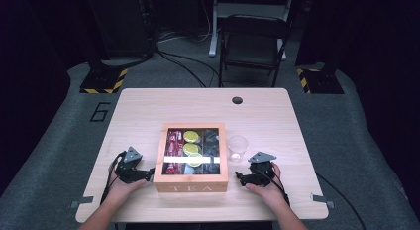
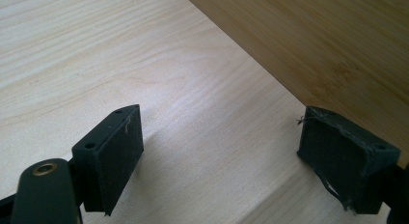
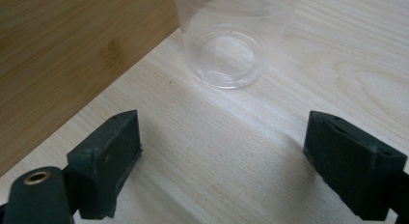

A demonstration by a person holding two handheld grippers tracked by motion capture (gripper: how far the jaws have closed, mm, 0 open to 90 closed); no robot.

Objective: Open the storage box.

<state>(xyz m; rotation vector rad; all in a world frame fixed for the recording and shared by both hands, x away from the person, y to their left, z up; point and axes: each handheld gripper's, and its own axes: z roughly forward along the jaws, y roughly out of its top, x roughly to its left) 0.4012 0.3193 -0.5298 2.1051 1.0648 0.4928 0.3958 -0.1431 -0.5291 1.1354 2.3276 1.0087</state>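
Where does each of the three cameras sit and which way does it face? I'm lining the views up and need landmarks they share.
High view: above the person's side, looking forward and down on the table; forearms and hands holding the left hand-held gripper and right hand-held gripper.
Left gripper view: rides the left hand-held gripper, facing the tea box side; both jaws apart.
Right gripper view: rides the right hand-held gripper, facing the clear cup; jaws apart.
Shared: both gripper views catch the tea box's wooden wall.

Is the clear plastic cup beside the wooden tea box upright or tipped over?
Upright. The clear plastic cup stands on the light wooden table, its rim facing up; the right gripper view shows its round base flat on the wood.
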